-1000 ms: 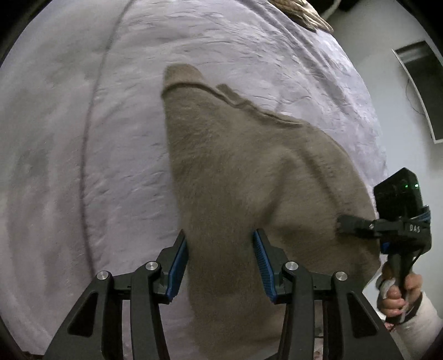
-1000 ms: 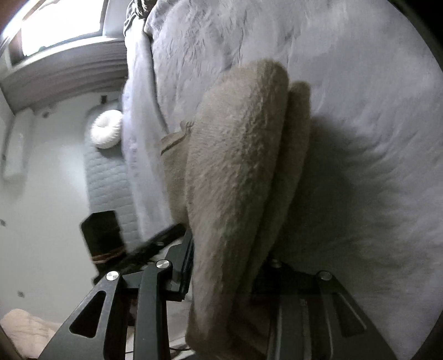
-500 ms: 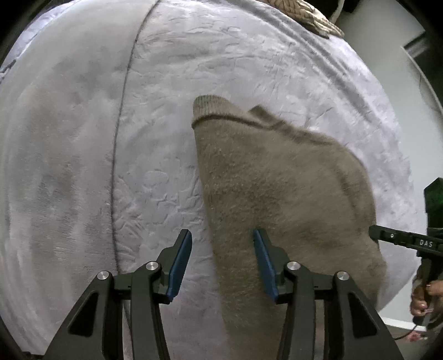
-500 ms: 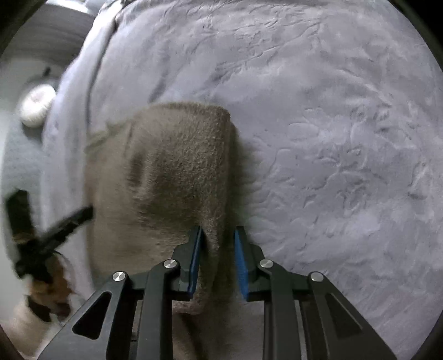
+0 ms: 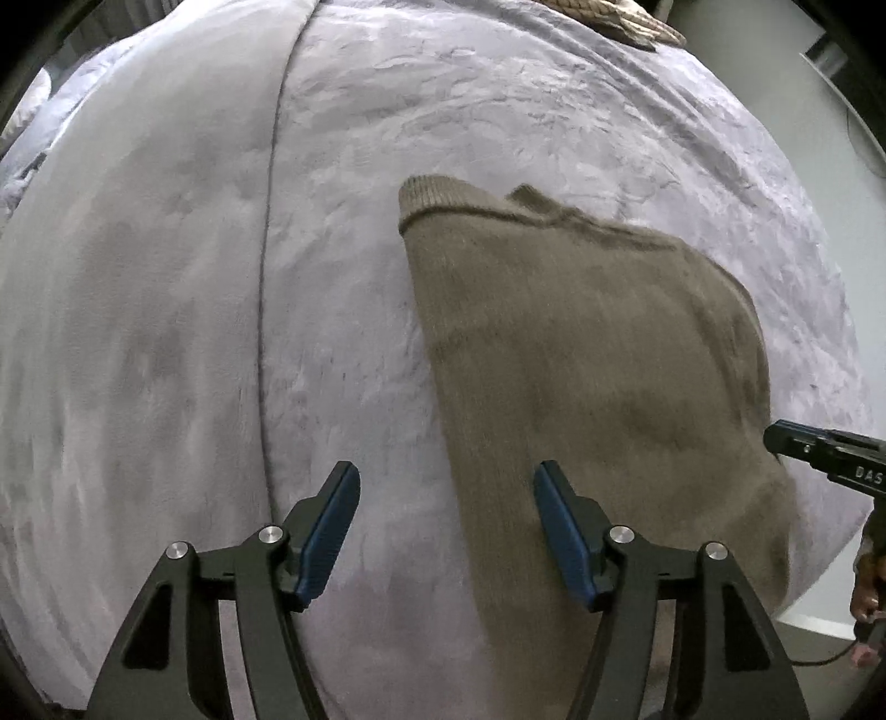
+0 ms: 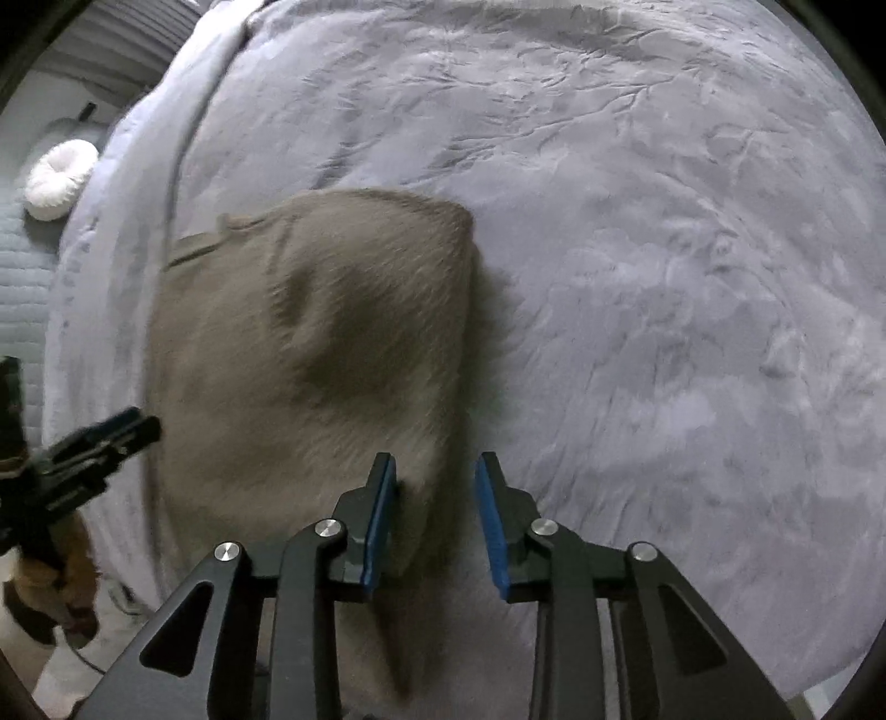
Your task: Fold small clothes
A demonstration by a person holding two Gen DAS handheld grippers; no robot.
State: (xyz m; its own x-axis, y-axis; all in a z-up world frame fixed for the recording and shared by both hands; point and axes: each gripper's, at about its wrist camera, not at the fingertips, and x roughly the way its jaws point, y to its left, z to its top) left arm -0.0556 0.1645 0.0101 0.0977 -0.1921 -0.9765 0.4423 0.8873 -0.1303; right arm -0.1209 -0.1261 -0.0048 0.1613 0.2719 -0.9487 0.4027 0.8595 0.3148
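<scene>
Left wrist: right gripper [image 5: 775, 437] reads "DAS"

Left gripper [image 5: 446, 531]: jaws spread wide, blue pads [image 5: 328, 534] exposed, nothing held between them. Right gripper [image 6: 436, 523]: jaws parted, blue pads [image 6: 381, 523] clear of contact, nothing clamped. Each is held by a hand [image 6: 52, 576].

I am counting one brown knitted garment [image 5: 581, 354] lying on one grey blanket [image 5: 166, 332]. I am holding two grippers, the left gripper [image 5: 446, 531] and the right gripper [image 6: 434, 518]. I am seeing one white round cushion [image 6: 58, 178] and one tan woven item [image 5: 614, 19] at the far edge.
</scene>
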